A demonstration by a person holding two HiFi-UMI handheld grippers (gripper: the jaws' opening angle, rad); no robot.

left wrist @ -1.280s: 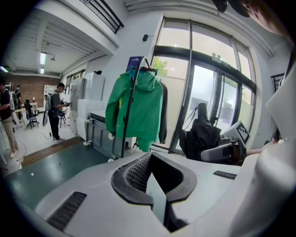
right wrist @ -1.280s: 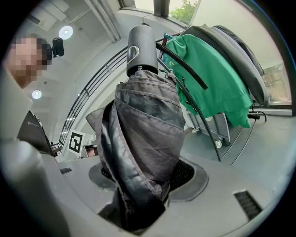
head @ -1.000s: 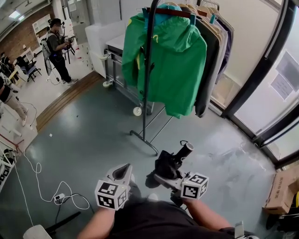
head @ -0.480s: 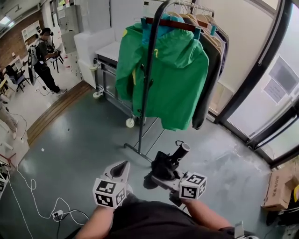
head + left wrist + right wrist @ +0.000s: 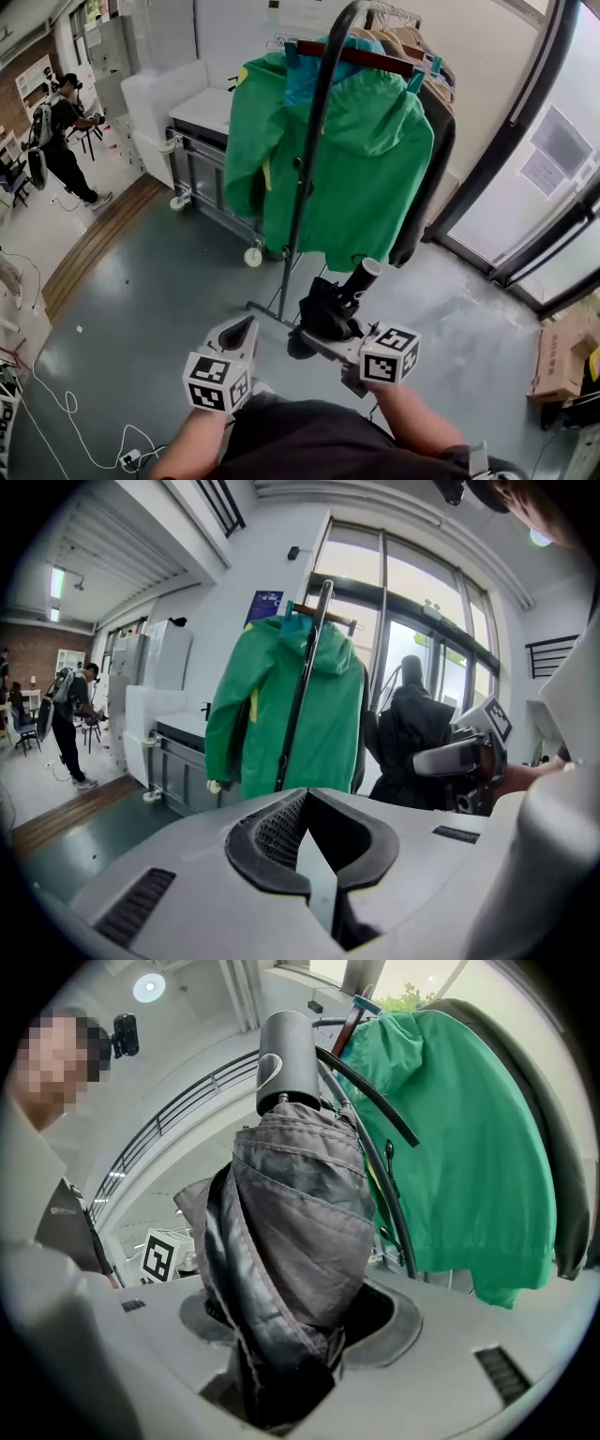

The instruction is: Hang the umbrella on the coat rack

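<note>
A folded black umbrella (image 5: 326, 314) with a cylindrical handle (image 5: 362, 276) pointing up and away stands in my right gripper (image 5: 323, 342), which is shut on its fabric body. In the right gripper view the umbrella (image 5: 300, 1232) fills the space between the jaws of that gripper (image 5: 291, 1335). The coat rack (image 5: 314, 159) is a black metal frame straight ahead, with a green jacket (image 5: 361, 159) and darker coats hanging from it. My left gripper (image 5: 239, 336) is to the left of the umbrella, shut and holding nothing (image 5: 309, 836); its view shows the rack pole (image 5: 298, 705) and the umbrella (image 5: 408, 747).
A grey metal trolley on castors (image 5: 202, 159) and a white unit (image 5: 173, 89) stand behind the rack. Glass doors (image 5: 525, 169) run along the right, with a cardboard box (image 5: 562, 356) by them. A person with a backpack (image 5: 56, 131) stands far left. Cables (image 5: 94, 431) lie on the floor.
Both grippers have moved forward toward the coat rack and a little up, the umbrella going with the right one. The rack and green jacket now look closer and larger.
</note>
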